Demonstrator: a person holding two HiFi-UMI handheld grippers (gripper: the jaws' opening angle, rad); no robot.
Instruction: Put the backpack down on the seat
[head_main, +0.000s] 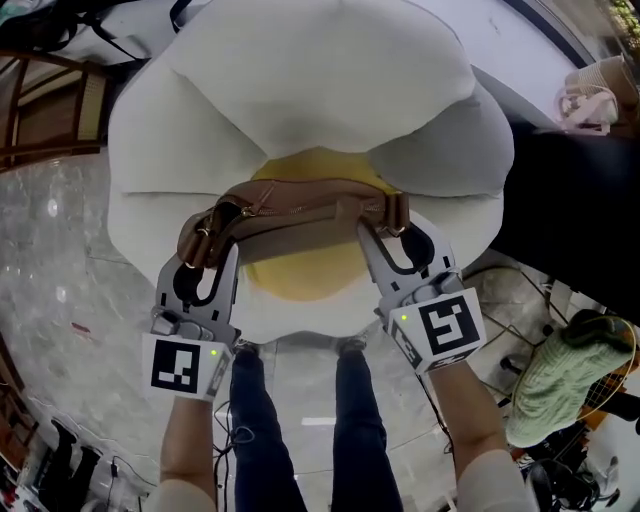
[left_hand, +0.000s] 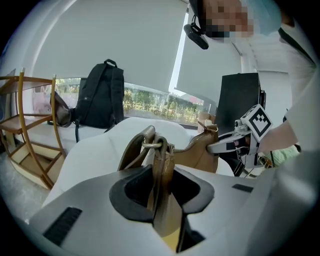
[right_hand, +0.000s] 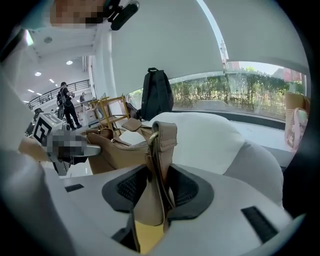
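Brown backpack (head_main: 300, 218) is held over the seat (head_main: 300, 90), left gripper (head_main: 215, 225) and right gripper (head_main: 390, 228) fingers pinching its ends; lowering comes next.

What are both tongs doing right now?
Left tongs: closed on the tan bag, at its left end.
Right tongs: closed on the tan bag, at its right end.
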